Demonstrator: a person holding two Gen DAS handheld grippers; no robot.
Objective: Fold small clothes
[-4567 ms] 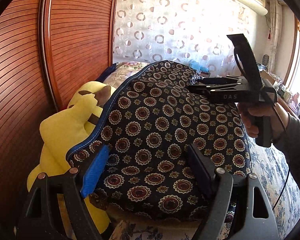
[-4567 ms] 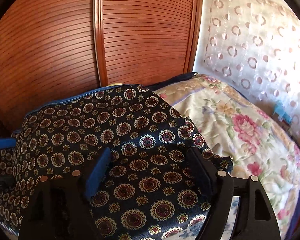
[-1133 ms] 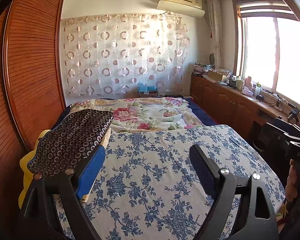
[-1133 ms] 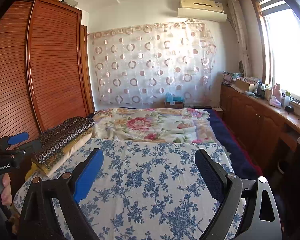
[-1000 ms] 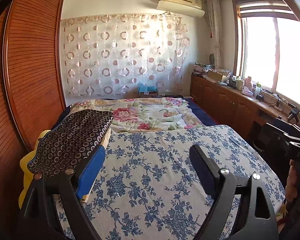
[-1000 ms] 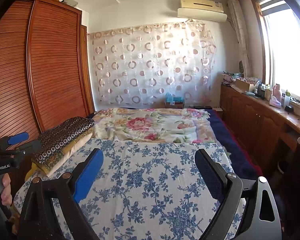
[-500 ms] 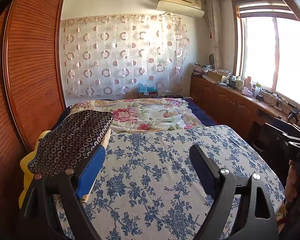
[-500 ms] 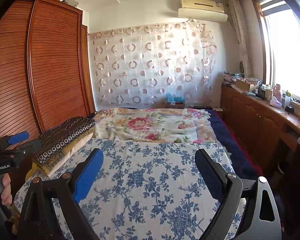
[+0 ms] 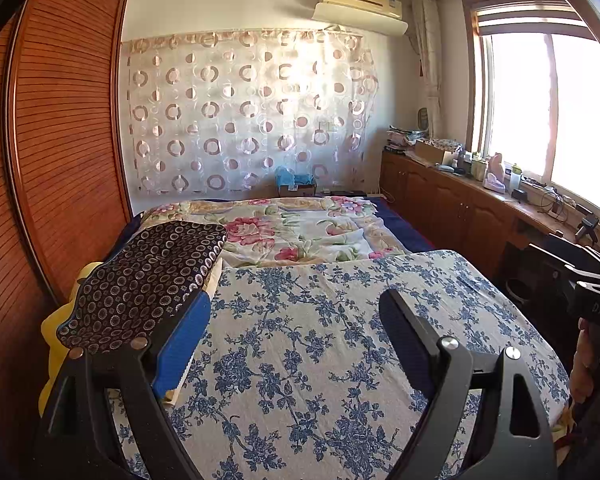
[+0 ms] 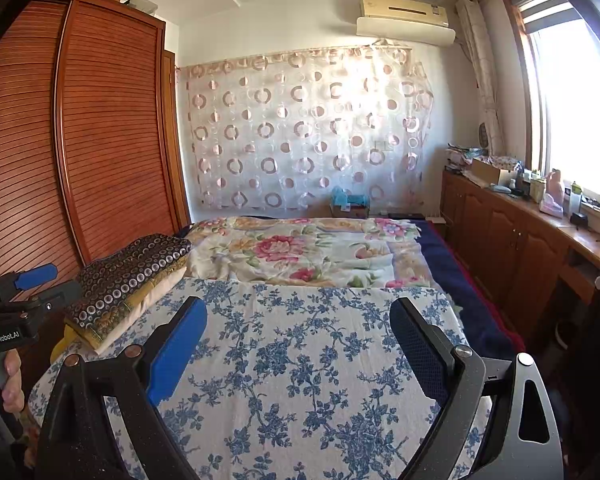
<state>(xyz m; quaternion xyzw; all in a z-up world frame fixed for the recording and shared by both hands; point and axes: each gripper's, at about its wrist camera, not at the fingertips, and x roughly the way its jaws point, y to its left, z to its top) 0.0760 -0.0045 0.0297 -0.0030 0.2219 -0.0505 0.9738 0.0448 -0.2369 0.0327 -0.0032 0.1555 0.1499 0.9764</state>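
On bed's left edge, by wardrobe: folded dark patterned garment [image 9: 148,280] rests on pile, parked clear of blue-floral sheet [image 9: 320,340]. Left hand-held gripper [image 9: 296,336] spread, holding nothing. Right hand-held gripper [image 10: 300,344] likewise spread, empty; fold looks finished.

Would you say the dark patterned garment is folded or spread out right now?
Folded. The garment lies as a compact, flat rectangle with layered edges on a stack at the bed's left side. Both grippers, left and right, are open, holding nothing.
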